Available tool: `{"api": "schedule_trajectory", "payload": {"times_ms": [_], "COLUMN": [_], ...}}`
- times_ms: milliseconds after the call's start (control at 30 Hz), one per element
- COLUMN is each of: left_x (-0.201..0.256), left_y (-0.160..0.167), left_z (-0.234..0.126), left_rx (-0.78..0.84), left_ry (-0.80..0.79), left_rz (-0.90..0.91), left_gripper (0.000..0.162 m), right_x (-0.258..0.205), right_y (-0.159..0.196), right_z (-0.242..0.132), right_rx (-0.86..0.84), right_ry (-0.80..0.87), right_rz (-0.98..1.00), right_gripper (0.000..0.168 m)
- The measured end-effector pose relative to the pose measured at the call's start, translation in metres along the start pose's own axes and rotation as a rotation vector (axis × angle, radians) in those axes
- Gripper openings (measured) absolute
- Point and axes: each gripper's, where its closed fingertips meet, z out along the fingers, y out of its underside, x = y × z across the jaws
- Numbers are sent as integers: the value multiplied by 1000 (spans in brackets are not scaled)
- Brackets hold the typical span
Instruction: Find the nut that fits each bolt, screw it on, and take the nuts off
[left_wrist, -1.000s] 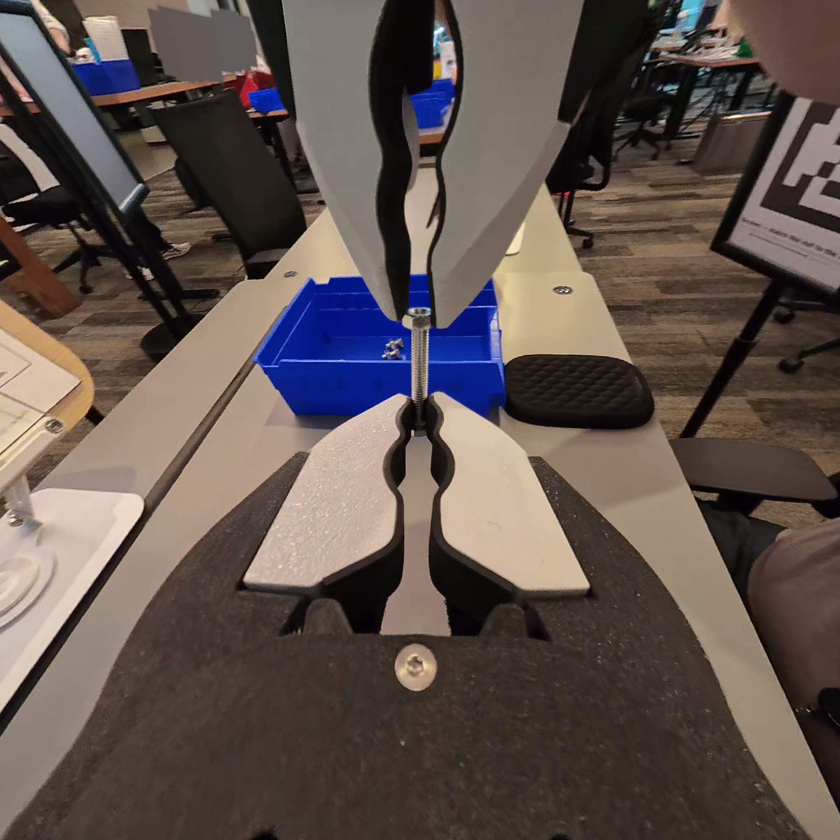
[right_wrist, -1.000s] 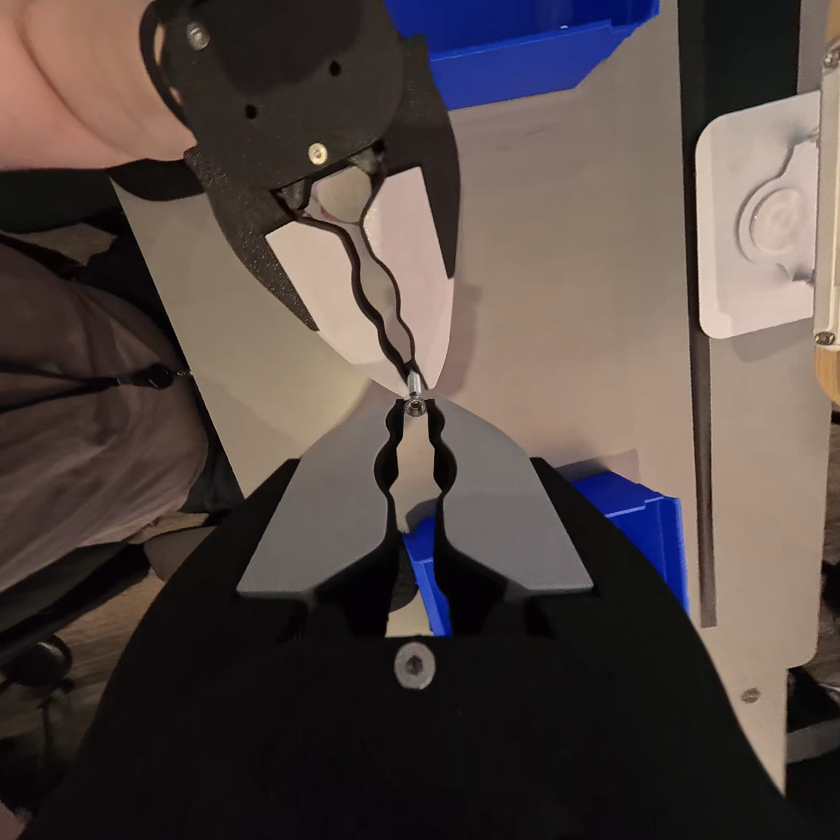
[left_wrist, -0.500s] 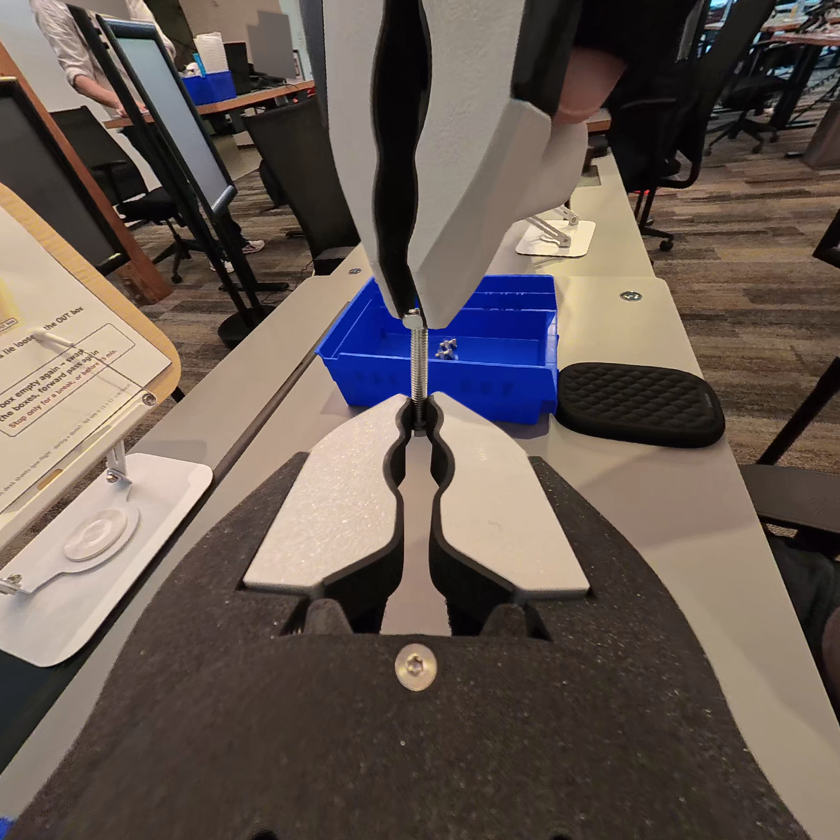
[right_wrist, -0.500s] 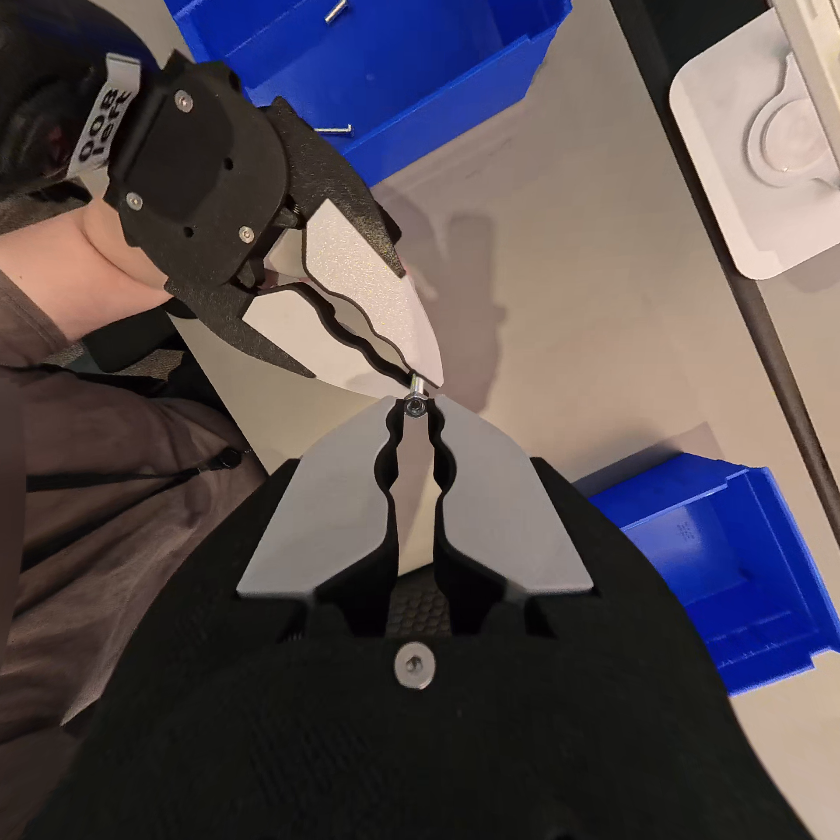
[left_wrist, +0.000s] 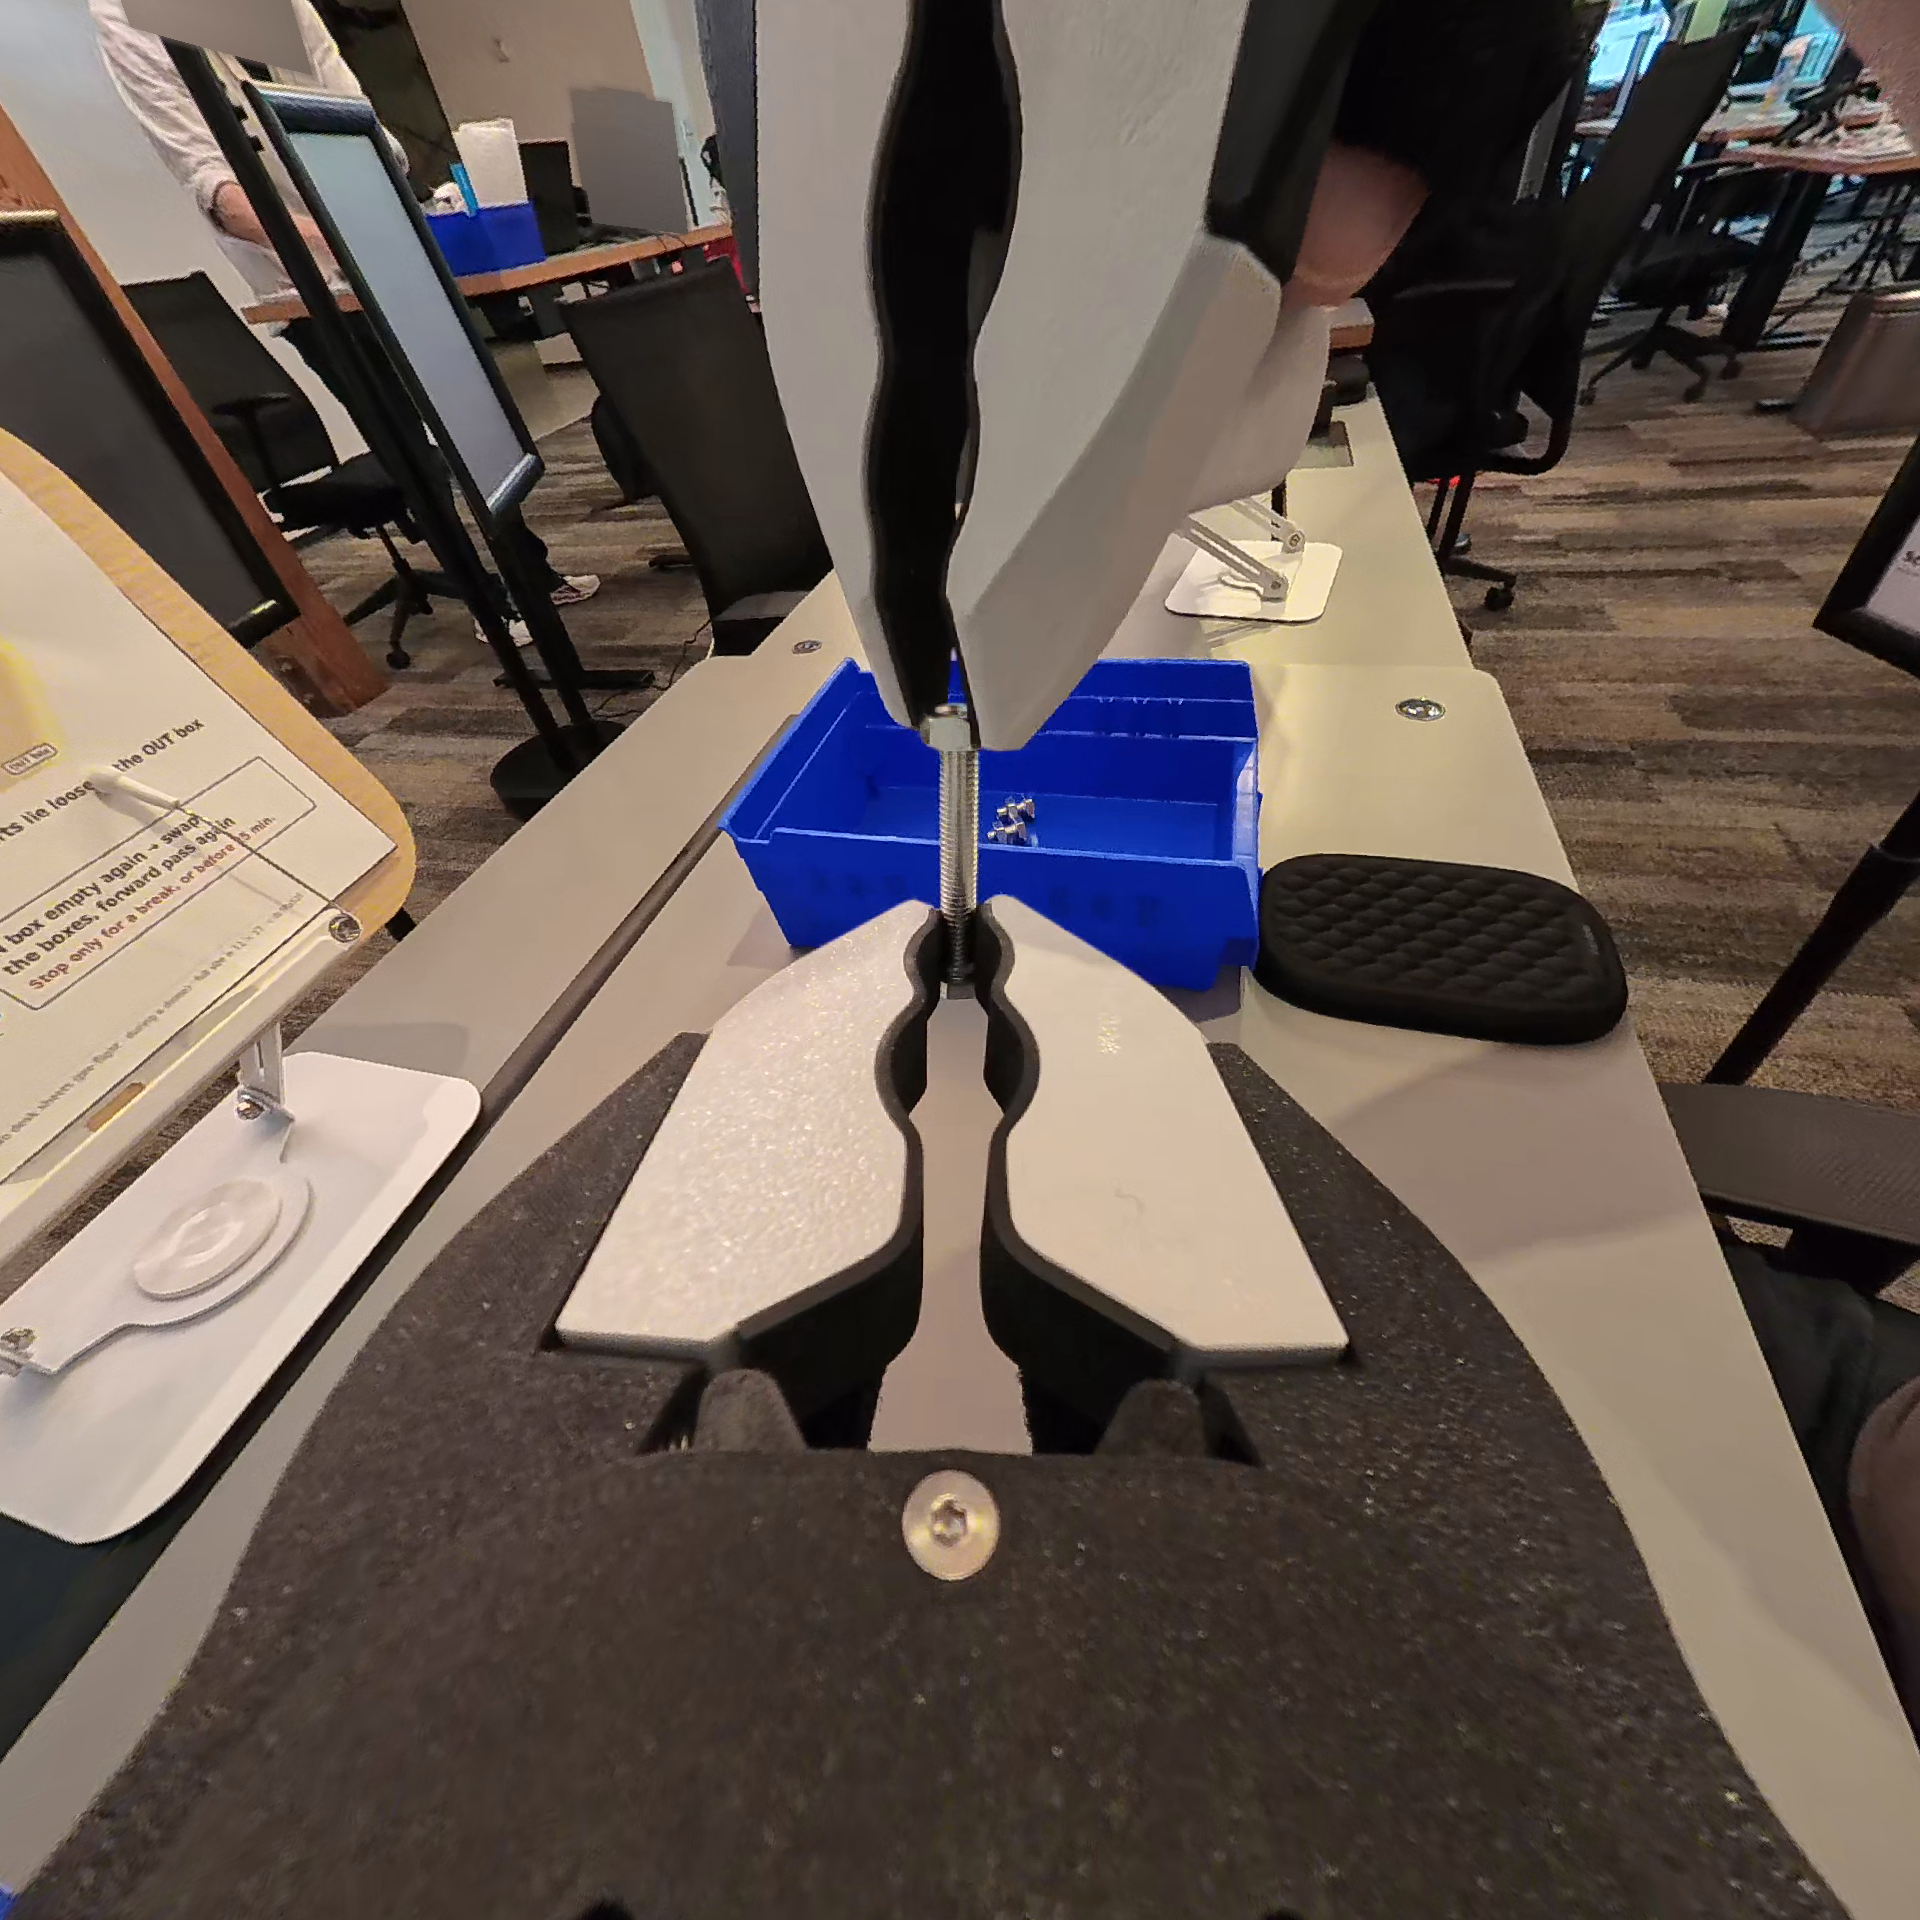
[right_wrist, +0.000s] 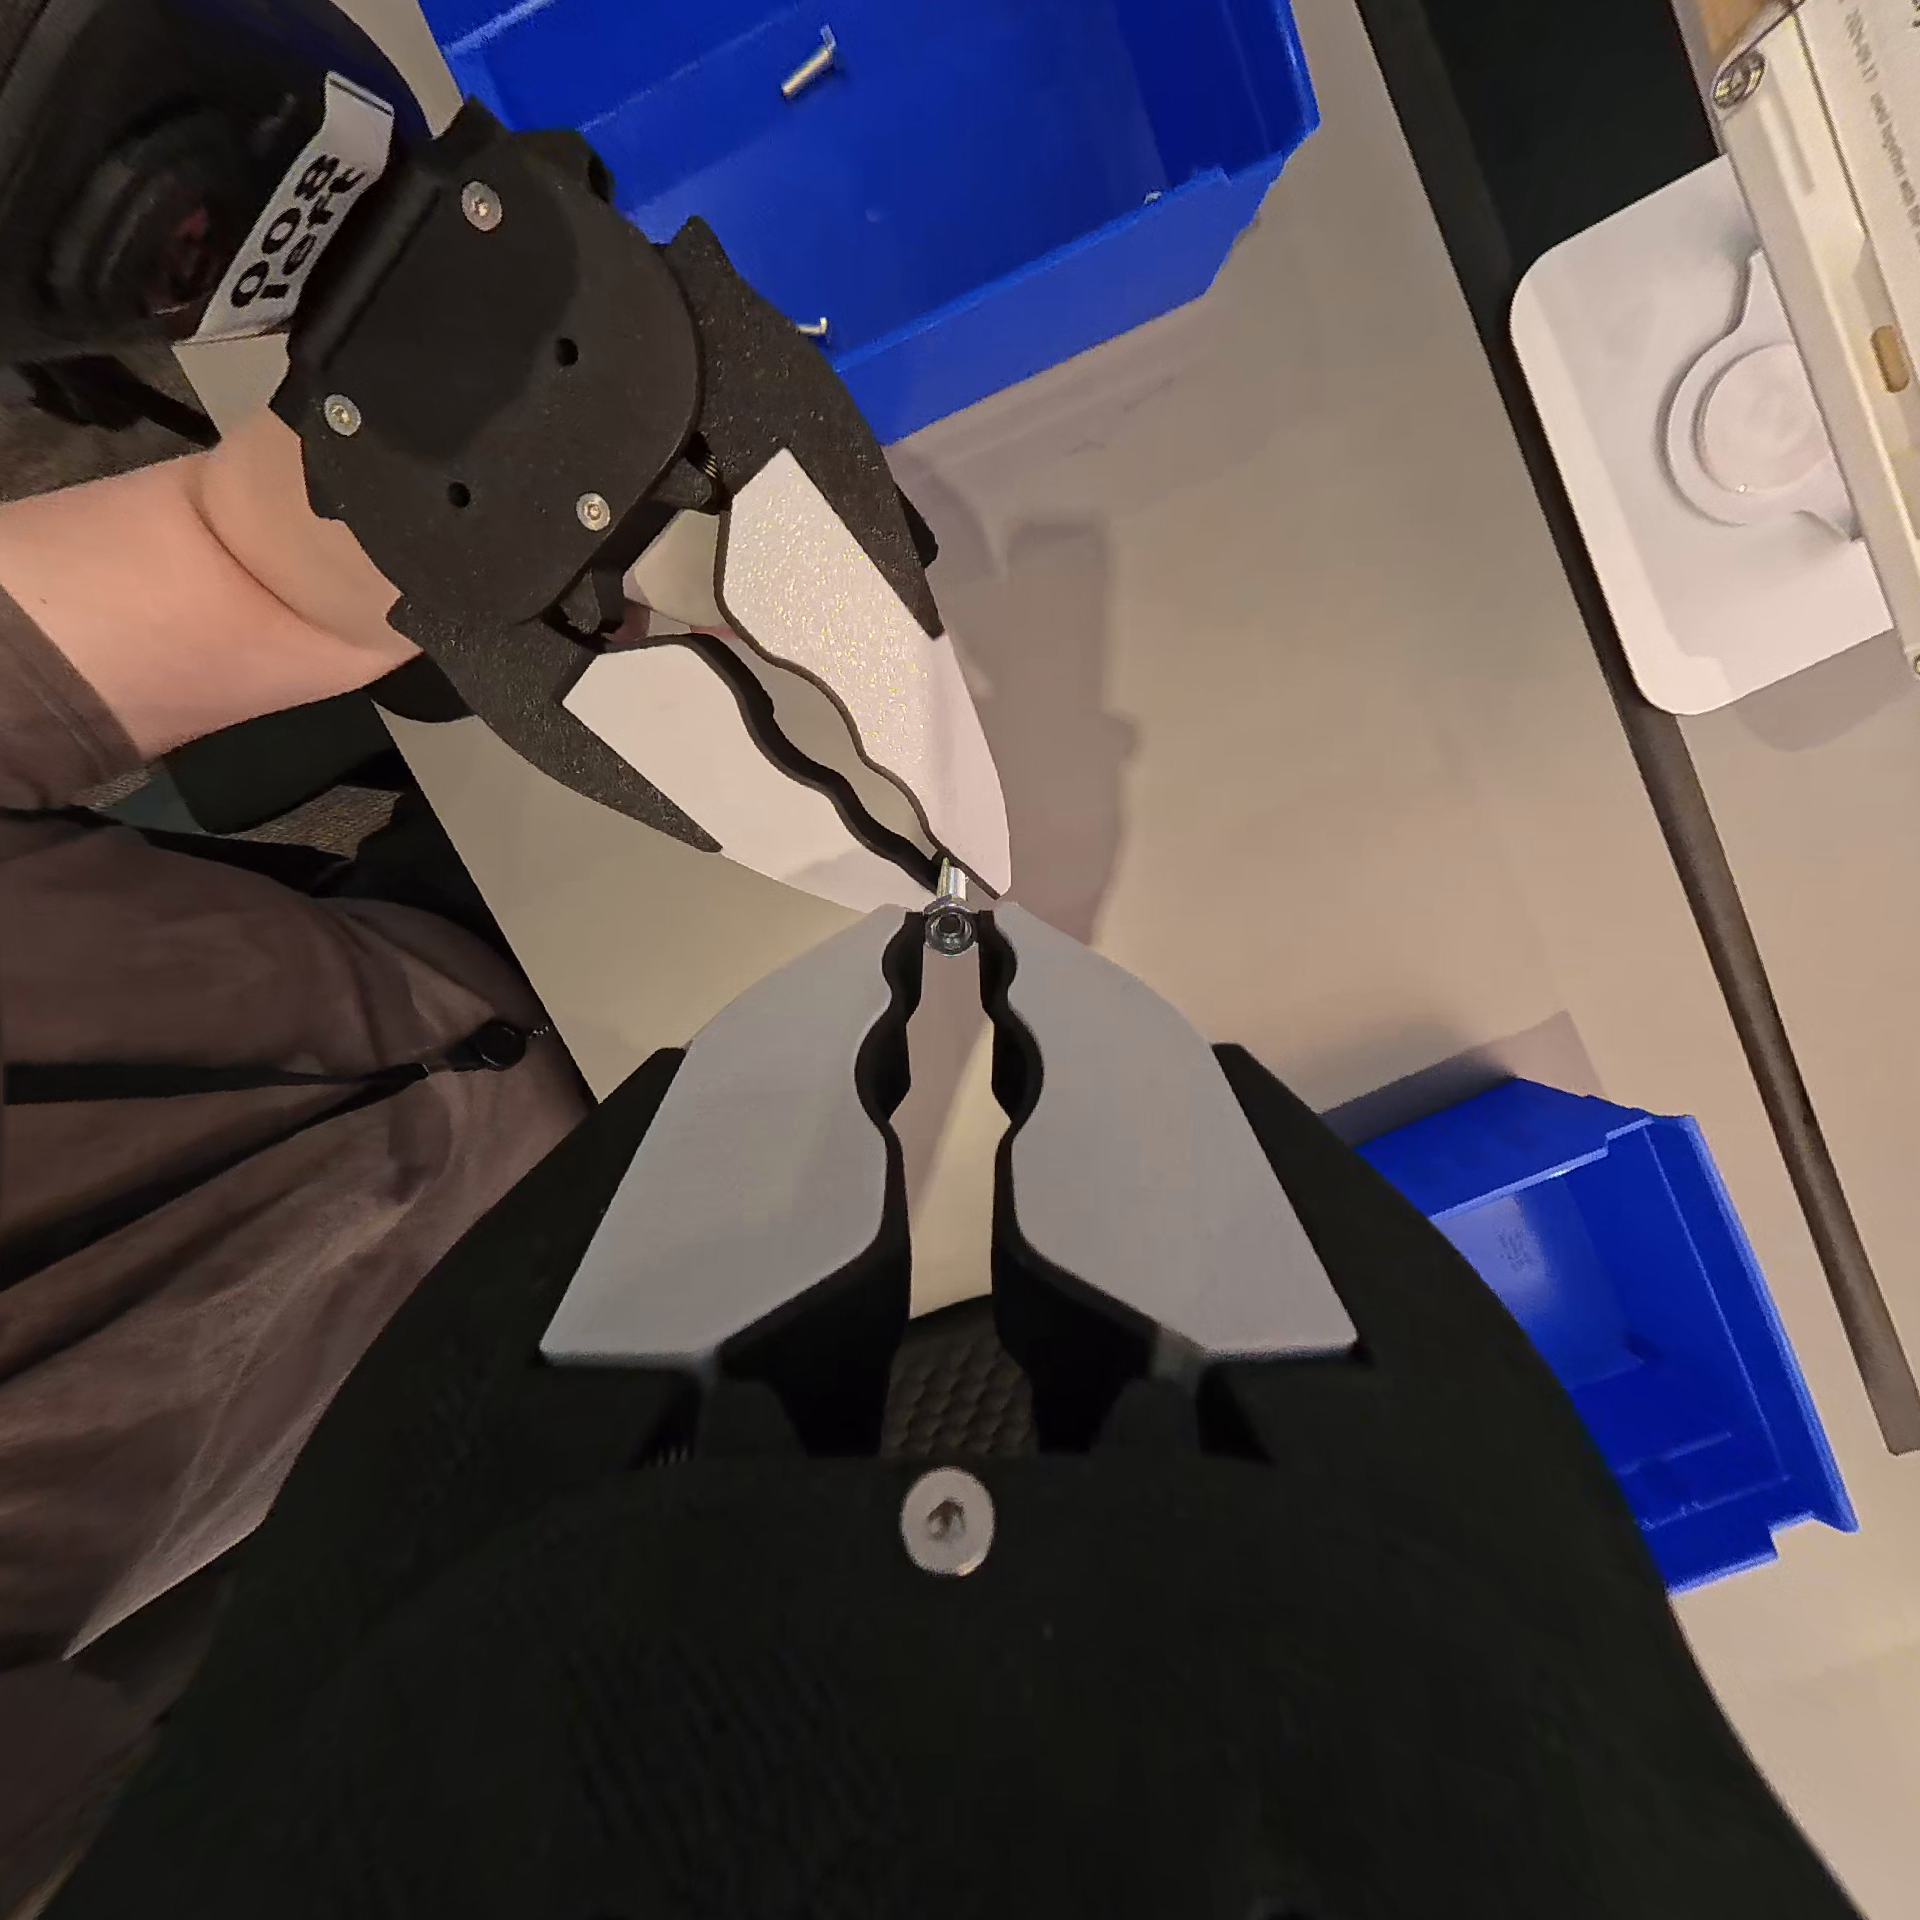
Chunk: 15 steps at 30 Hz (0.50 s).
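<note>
A silver threaded bolt (left_wrist: 956, 831) stands upright between the two grippers. My left gripper (left_wrist: 956, 940) is shut on the bolt's lower end. My right gripper (left_wrist: 948, 717) comes down from above and is shut on a hex nut (left_wrist: 948, 730) at the bolt's top end. In the right wrist view, my right gripper (right_wrist: 948, 925) pinches the nut (right_wrist: 948, 928) at its tips. The left gripper (right_wrist: 961, 878) reaches in from the upper left, with a short length of bolt (right_wrist: 948, 886) showing between the two.
A blue bin (left_wrist: 1039, 904) with several loose nuts (left_wrist: 1013, 821) sits just beyond the grippers, beside a black pad (left_wrist: 1434, 945). A sign on a white stand (left_wrist: 156, 883) is at the left. The right wrist view shows one blue bin (right_wrist: 1039, 343) holding bolts (right_wrist: 808, 73) and another blue bin (right_wrist: 1621, 1299). Left and right tips are no more than a few centimetres apart.
My right gripper has twisted about the bolt's axis while holding the nut. The left gripper has swung with the bolt, so the bin and pad sit farther right. Both stay shut.
</note>
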Motion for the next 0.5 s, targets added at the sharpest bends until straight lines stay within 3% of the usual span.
{"api": "schedule_trajectory", "payload": {"times_ms": [500], "left_x": [1], "left_y": [-6], "left_z": [-5], "left_rx": [32], "left_ry": [27], "left_rz": [-24], "left_gripper": [5], "right_x": [-1], "right_y": [-5], "right_z": [-4], "right_rx": [5], "right_ry": [20], "right_rz": [-49], "right_gripper": [18]}}
